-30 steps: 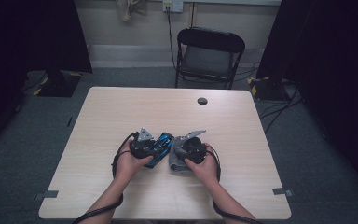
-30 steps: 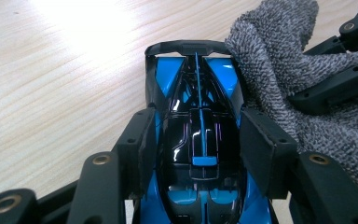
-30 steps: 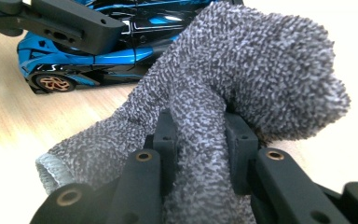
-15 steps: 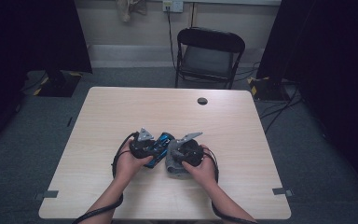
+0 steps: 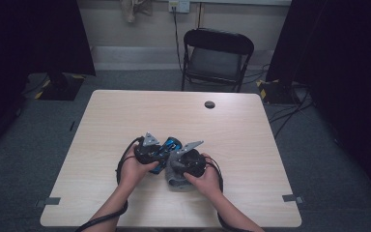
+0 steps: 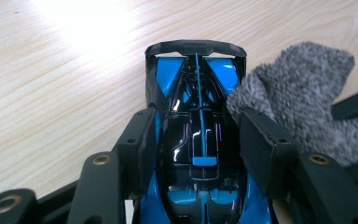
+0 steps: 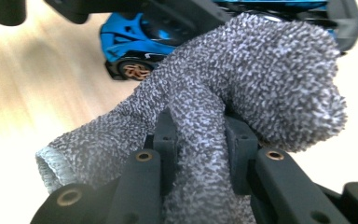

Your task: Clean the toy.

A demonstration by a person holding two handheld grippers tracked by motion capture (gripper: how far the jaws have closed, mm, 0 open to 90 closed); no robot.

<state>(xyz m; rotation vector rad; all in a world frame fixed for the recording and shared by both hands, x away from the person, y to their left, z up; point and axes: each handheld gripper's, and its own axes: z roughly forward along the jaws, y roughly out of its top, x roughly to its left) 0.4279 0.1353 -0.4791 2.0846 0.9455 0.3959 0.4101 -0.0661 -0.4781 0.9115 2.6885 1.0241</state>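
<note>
Right gripper (image 7: 200, 140) first: its jaws pinch a bunched grey cloth (image 7: 242, 79), the fuzzy wad pushed up against the toy car's side. Left gripper (image 6: 198, 140) clamps the blue and black toy car (image 6: 198, 116) by its flanks, wheels on the wooden table (image 5: 232, 121). Farther off, a small dark disc (image 5: 209, 104) sits near the far edge, a black folding chair (image 5: 216, 58) beyond.
</note>
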